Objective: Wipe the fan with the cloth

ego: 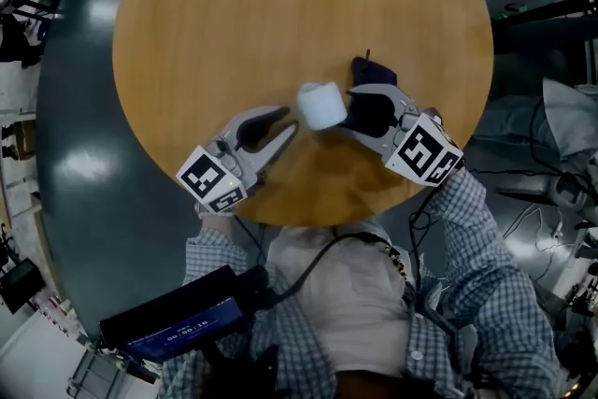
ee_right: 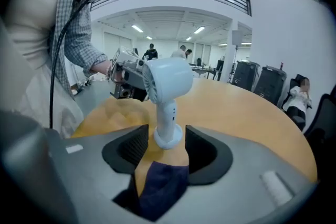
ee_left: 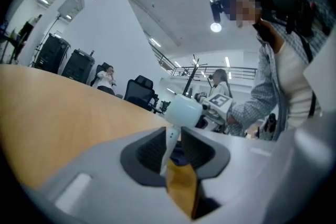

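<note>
1. Left gripper (ego: 290, 120) jaws stood narrowly apart and gripped nothing. The fan (ego: 322, 105) stood upright on the table (ego: 234, 14), just past its tips.
2. Right gripper (ego: 348, 112) jaws were wide with nothing pinched. The cloth (ego: 372, 107) lay loose between them, with the fan's base just ahead.
3. Looked like setup. I'd clamp the stem low with the left, close the right on a cloth fold, then wipe lightly so the fan doesn't tip.
4. Count: one fan, one cloth, two grippers, one table.

The left claw (ego: 285, 128) is pointing level, its jaws standing a little apart and pressing on nothing. The right claw (ego: 353, 112) is tilting downward, its jaws spread wide. Both are angling inward, tips nearly meeting, with the checked sleeves (ego: 481, 229) reaching forward from the body.
</note>
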A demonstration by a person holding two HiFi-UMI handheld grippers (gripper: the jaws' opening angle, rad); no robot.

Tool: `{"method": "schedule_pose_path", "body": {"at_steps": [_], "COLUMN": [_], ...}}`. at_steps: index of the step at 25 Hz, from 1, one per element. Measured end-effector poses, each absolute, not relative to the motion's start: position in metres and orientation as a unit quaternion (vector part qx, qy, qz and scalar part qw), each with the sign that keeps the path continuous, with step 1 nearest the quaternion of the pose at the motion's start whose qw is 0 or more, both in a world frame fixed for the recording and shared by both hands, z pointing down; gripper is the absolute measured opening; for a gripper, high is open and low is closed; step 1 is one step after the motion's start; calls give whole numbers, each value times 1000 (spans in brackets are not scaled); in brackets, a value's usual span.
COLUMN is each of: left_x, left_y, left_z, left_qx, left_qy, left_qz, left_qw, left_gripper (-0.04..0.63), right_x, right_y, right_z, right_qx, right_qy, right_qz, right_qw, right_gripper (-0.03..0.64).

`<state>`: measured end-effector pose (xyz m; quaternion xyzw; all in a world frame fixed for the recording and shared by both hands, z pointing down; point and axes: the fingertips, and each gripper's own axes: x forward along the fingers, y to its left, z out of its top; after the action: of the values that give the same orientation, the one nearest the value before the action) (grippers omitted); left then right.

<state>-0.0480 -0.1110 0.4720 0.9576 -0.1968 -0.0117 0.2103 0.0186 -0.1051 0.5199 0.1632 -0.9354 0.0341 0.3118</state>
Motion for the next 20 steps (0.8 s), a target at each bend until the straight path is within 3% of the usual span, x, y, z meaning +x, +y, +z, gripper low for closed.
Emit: {"method": "schedule_pose_path", "body": {"at_steps": [5,8,20], "left_x": [-54,-53,-54], "left_y": [-94,-87,-74], "left_z": [451,434,398], "left_qx": [957,959,960], "left_qy": [-197,-192,-208], "left_qz": [-6,-10,-24], "left_qw": [211,208,187], "left_gripper": [19,5,0], "right_x": [49,69,101], "right_y": [-103,-102,-80], "right_z": [488,476,435], "right_qx": [259,324,443], "right_qy": [-934,-922,-876], "right_qz": [79,102,180], "right_qw": [232,186,62], "right_gripper": [93,-6,3]}}
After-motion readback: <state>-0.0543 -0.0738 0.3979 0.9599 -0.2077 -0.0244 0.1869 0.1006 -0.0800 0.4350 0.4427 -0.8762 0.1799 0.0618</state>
